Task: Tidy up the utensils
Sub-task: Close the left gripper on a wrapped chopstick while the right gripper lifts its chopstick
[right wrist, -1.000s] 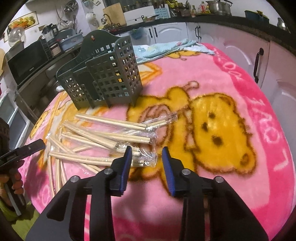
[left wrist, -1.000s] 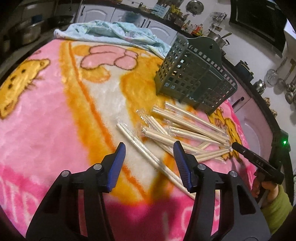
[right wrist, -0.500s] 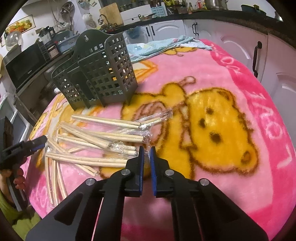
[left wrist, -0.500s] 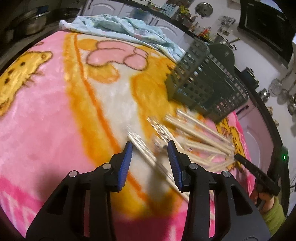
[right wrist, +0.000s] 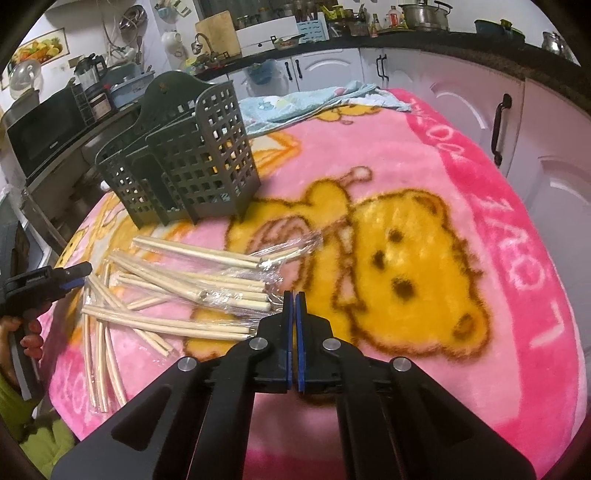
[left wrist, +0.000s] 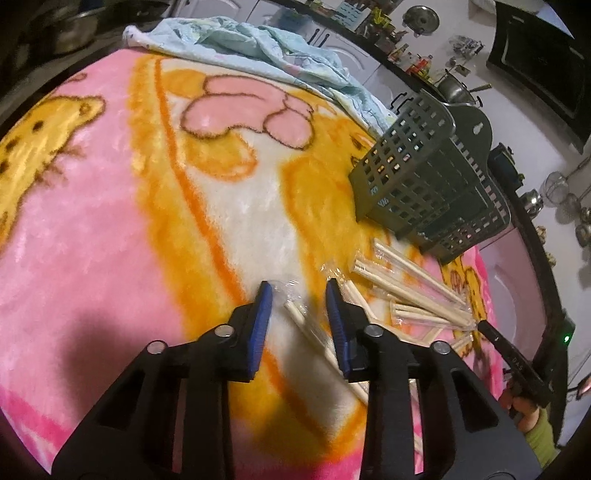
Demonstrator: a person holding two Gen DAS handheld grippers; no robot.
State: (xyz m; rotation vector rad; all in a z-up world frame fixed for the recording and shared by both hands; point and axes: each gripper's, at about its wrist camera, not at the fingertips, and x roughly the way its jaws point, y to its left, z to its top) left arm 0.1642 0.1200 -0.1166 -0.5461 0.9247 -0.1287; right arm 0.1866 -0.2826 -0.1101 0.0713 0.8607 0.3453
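Observation:
Several pairs of wooden chopsticks in clear plastic wrap (right wrist: 192, 280) lie in a loose pile on the pink cartoon blanket (right wrist: 424, 184). A dark green slotted utensil holder (right wrist: 184, 158) stands upright behind them. It also shows in the left wrist view (left wrist: 424, 177). My left gripper (left wrist: 297, 295) is open, low over the blanket, with the end of one wrapped pair (left wrist: 306, 325) between its fingers. My right gripper (right wrist: 294, 295) is shut and empty, just right of the pile's wrapped ends.
A crumpled light blue cloth (left wrist: 266, 48) lies at the blanket's far edge. White cabinets (right wrist: 546, 155) run along the right. A kitchen counter with pots and bottles (right wrist: 332, 26) is behind. The right gripper's tip (left wrist: 513, 350) shows at the pile's far side.
My left gripper has narrowed and moved forward, so one wrapped chopstick pair now lies between its fingers. My right gripper has closed fully, with nothing in it.

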